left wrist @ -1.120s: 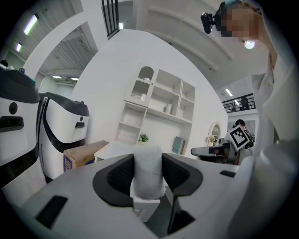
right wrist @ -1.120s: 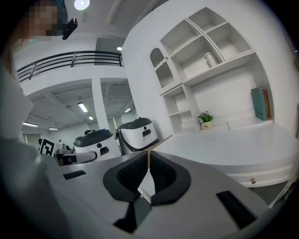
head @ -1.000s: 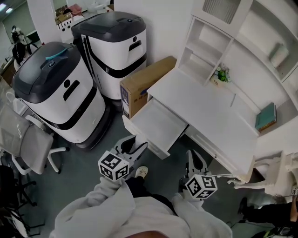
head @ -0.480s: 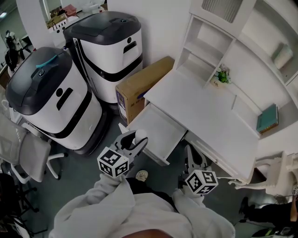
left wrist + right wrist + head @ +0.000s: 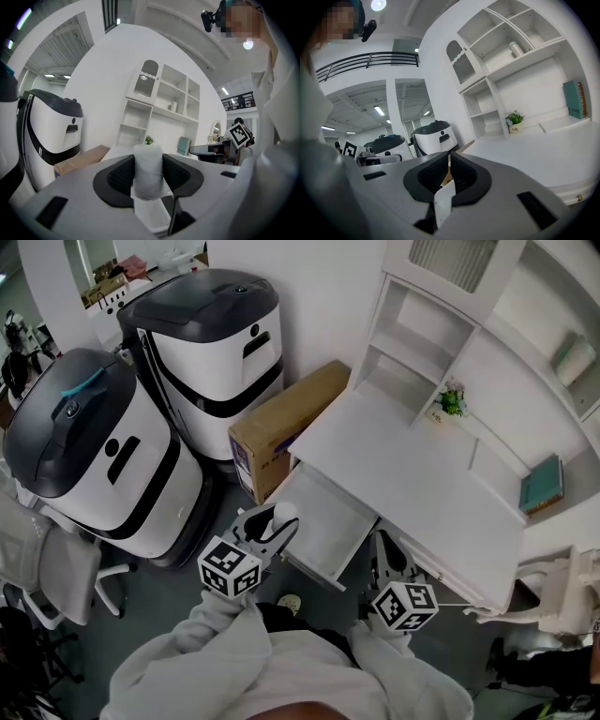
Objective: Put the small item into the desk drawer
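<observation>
My left claw grips the small white bubble-wrapped roll by the near edge of the open white desk drawer; my right claw is clenched, empty. Delivery step: next I reach over the drawer, lower, release.

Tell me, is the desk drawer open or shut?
Open. In the head view the drawer is pulled out from under the desk top, and its flat white inside shows.

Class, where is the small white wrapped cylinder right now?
Left gripper view, centre: the small white wrapped cylinder stands clamped in the left gripper, which in the head view is lower left, near the open white desk drawer.
</observation>
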